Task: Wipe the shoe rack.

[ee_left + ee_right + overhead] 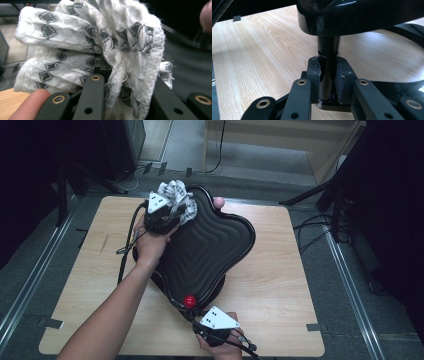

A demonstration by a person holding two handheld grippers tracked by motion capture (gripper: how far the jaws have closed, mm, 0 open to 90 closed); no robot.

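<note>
White cloth [100, 50], one; black seat [210, 245], one; two tools.

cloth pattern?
White cloth with dark grey diamond motifs; clearest in the left gripper view.

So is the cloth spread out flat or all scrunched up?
Scrunched up. The cloth bulges in thick folds between the jaws of the left gripper, bunched at the far edge of the black tray.

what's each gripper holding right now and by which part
The left gripper is shut on the bunched white patterned cloth, gripped at its gathered folds. The right gripper is shut on the black tray's handle stem, fingers on either side.
</note>
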